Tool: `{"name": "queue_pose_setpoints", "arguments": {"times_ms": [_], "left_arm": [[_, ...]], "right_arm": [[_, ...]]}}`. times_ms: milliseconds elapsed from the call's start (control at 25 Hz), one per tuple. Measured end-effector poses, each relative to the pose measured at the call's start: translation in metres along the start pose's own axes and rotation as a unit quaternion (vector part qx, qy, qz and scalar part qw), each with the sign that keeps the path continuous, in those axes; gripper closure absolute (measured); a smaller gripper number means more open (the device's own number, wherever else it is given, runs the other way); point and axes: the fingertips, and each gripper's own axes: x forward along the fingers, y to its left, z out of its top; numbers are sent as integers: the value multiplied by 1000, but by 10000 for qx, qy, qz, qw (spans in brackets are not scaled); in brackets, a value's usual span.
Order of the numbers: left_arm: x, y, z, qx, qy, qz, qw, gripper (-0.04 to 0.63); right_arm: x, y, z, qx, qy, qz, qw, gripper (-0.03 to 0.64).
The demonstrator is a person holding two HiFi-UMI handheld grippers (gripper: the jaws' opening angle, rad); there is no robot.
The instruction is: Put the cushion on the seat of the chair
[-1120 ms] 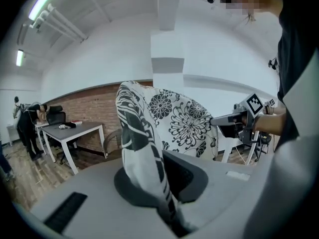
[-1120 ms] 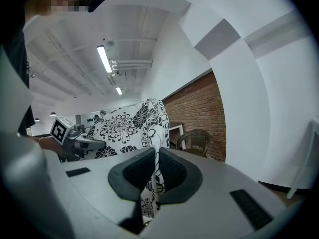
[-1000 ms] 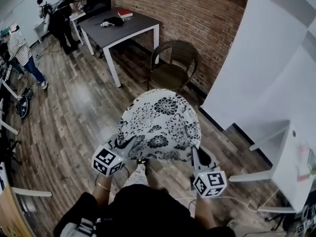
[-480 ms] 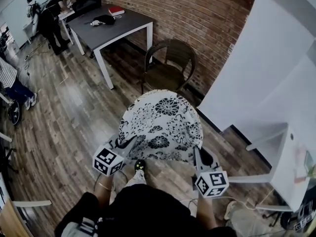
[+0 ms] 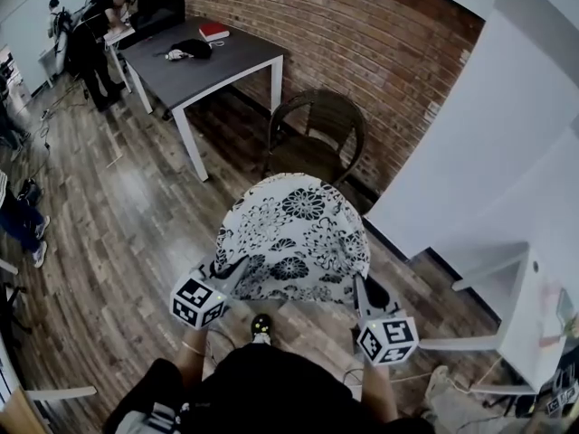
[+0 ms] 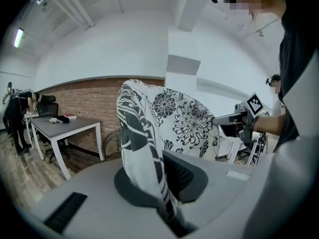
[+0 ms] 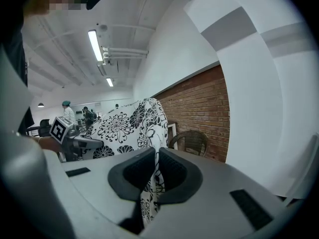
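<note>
Legend: the jaws of the left gripper (image 6: 160, 183) stand narrow, pinching the near-left edge of the cushion (image 6: 189, 123) between their pads. The jaws of the right gripper (image 7: 155, 176) clamp its near-right edge in the same way. Held by both, the cushion hangs in the air in front of the person, above the wooden floor (image 5: 136, 224). It is well apart from the chair (image 5: 318, 120), which stands farther off against the brick wall (image 5: 362, 52), to the right of a grey worktop (image 5: 204, 61). Progress, as judged: the cushion is lifted and gripped. The seat (image 5: 303, 161) is bare, so the approach, the lowering and the release are not yet done. The cushion is rounded in outline, white with a black flower print. It looks soft, folding where the jaws pinch it, and its far edge points toward the chair.
</note>
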Motion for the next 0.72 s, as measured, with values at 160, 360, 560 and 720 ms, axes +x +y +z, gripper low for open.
{"name": "queue_pose_setpoints", "arguments": {"times_ms": [160, 360, 560, 720], "left_arm": [[-1, 31, 1, -22, -26, -41, 10000, 584], [3, 62, 6, 7, -77, -182, 9998, 583], [9, 78, 8, 73, -39, -357, 9993, 583], [7, 86, 7, 47, -78, -399, 9992, 584]], "right_arm": [[27, 14, 6, -10, 1, -27, 10000, 595], [50, 25, 12, 32, -12, -202, 9998, 595], [67, 32, 10, 159, -7, -270, 9995, 595], [71, 40, 9, 237, -40, -269, 9993, 595]]}}
